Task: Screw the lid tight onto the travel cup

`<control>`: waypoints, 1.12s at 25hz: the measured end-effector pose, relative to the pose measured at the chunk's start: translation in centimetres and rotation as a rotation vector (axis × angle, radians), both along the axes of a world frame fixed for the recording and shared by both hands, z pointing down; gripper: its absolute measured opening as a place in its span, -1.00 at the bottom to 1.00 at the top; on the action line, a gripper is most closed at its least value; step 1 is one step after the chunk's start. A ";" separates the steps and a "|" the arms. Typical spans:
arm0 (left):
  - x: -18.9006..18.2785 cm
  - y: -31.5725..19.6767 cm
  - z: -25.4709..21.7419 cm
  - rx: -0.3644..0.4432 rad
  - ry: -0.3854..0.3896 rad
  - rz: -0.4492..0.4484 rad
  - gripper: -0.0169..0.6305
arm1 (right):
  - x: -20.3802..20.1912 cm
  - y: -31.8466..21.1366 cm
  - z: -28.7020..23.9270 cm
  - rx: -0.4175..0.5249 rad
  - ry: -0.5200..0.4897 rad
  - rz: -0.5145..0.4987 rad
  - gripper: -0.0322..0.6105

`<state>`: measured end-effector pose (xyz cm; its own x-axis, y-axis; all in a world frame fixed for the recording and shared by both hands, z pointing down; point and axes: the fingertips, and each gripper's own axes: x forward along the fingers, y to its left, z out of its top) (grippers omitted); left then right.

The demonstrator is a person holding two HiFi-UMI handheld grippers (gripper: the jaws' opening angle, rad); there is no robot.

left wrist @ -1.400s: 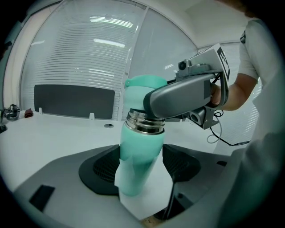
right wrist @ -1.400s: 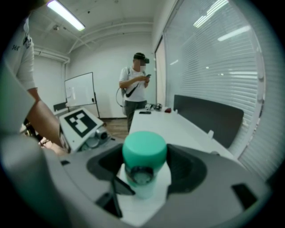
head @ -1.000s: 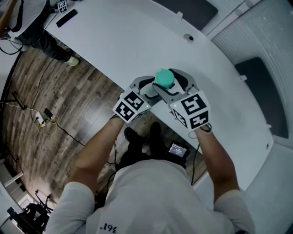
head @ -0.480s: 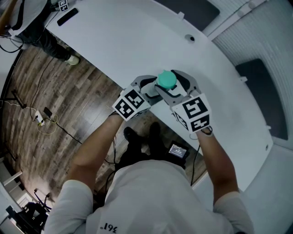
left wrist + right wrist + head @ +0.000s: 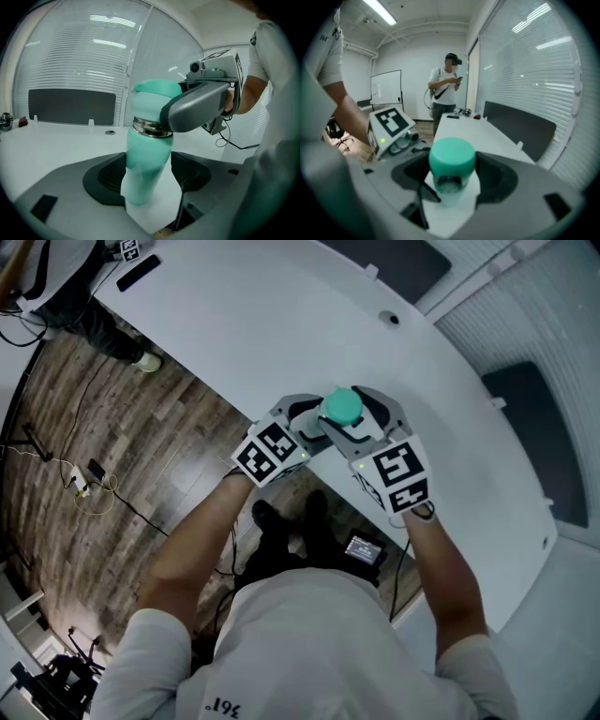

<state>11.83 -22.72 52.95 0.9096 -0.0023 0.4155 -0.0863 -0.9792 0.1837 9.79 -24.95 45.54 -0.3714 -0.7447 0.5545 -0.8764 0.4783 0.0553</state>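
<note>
The mint-green travel cup is held upright above the near edge of the white table. My left gripper is shut on its body, with the dark pads on either side. The green lid sits on top, above a metal ring. My right gripper is shut on the lid, and one of its grey fingers crosses the lid in the left gripper view. In the head view both grippers meet at the cup, the left gripper and the right gripper.
The long white table runs away to the upper left, with a round cable hole and small items at its far end. A person stands by that far end. Wood floor lies to the left.
My right gripper has turned a little around the lid; its marker cube has swung slightly. The cup and left gripper have shifted barely right.
</note>
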 end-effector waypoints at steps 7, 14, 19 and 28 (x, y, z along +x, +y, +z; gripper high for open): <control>0.2 0.0 -0.2 0.046 -0.014 0.060 0.01 | 0.1 0.2 1.3 -0.016 0.006 0.009 0.08; 0.8 0.0 0.3 0.030 -0.012 0.070 0.01 | 0.4 0.1 1.6 0.000 0.006 0.050 0.08; 0.4 -0.3 0.4 0.004 0.017 -0.065 0.01 | 0.5 0.0 1.7 -0.002 0.010 0.123 0.08; 0.0 -0.3 1.0 -0.025 -0.002 -0.326 -0.01 | 0.9 0.0 1.6 0.007 0.007 0.215 0.08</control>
<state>11.84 -23.01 53.92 0.8619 -0.2835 0.4204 -0.3953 -0.8949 0.2070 10.70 -24.91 47.15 -0.2001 -0.8102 0.5509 -0.9578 0.2801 0.0641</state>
